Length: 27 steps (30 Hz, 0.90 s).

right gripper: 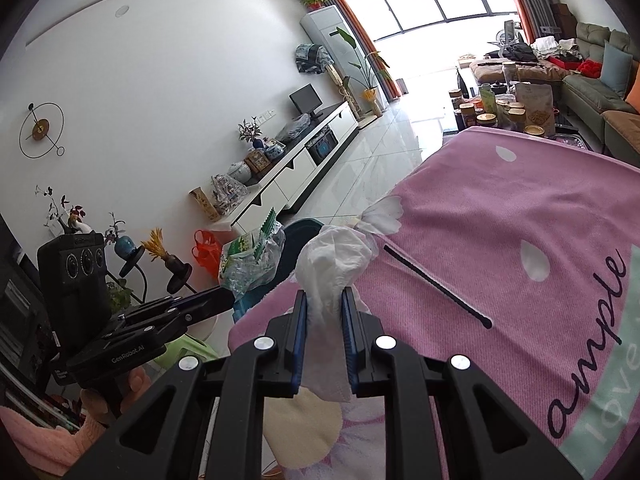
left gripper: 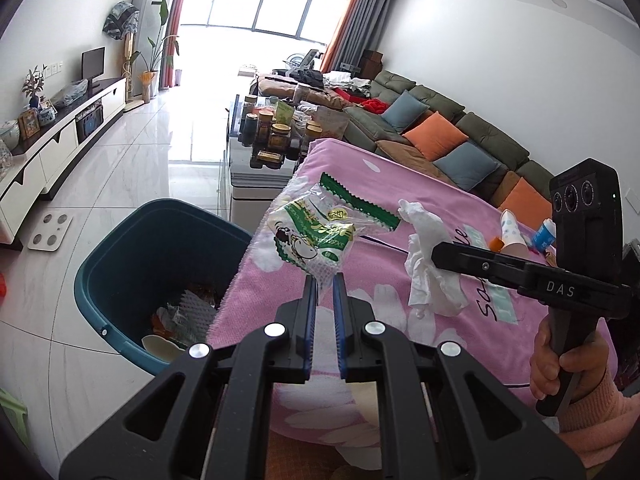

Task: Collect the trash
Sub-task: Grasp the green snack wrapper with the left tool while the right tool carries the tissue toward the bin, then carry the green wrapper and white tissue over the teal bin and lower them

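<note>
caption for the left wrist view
Left tool carries a snack wrapper toward the bin.

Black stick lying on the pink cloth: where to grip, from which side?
Probably mid-shaft on the black stick, from above, tongs straddling it crosswise: it is thin, straight and lies flat on the pink cloth.

A pink cloth [right gripper: 500, 216] with white petals and dark lettering covers the near table; a thin black stick [right gripper: 436, 286] lies on it. Beyond it a low table holds jars [left gripper: 276, 130] and packets. A green sofa [left gripper: 448, 120] with orange and blue cushions [left gripper: 434, 134] runs along the right wall. Opposite, a white TV unit [left gripper: 60, 148] carries a small screen [left gripper: 93, 65], vases and ornaments. A scale [left gripper: 50, 231] sits on the tiled floor. A tall plant [left gripper: 154, 60] stands by the bright window [left gripper: 256, 4]. A round wall clock [right gripper: 42, 130] hangs above.
</note>
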Tool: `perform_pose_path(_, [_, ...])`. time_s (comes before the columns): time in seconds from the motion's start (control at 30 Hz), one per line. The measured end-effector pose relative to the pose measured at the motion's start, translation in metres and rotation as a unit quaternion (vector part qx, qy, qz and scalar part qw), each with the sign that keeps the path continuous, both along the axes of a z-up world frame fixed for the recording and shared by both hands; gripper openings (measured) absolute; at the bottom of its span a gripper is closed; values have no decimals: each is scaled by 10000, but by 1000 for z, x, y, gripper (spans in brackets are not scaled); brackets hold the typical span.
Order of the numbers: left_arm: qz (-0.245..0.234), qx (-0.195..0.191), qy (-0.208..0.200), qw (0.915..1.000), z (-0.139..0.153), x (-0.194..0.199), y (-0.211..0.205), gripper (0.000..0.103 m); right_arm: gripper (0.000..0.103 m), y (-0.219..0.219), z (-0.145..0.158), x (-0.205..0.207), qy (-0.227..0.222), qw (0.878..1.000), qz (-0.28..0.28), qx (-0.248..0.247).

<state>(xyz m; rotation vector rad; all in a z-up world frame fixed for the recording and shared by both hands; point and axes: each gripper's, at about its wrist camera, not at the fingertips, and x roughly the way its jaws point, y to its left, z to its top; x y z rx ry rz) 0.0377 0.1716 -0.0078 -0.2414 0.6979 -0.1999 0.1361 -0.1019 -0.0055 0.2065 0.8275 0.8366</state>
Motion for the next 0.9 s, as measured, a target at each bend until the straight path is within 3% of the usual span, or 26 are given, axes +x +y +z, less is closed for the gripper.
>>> perform_pose_path(0.9, [796, 24, 73, 9968, -6, -9, 53, 9, 16, 67, 10, 19, -54, 9983, 574, -106])
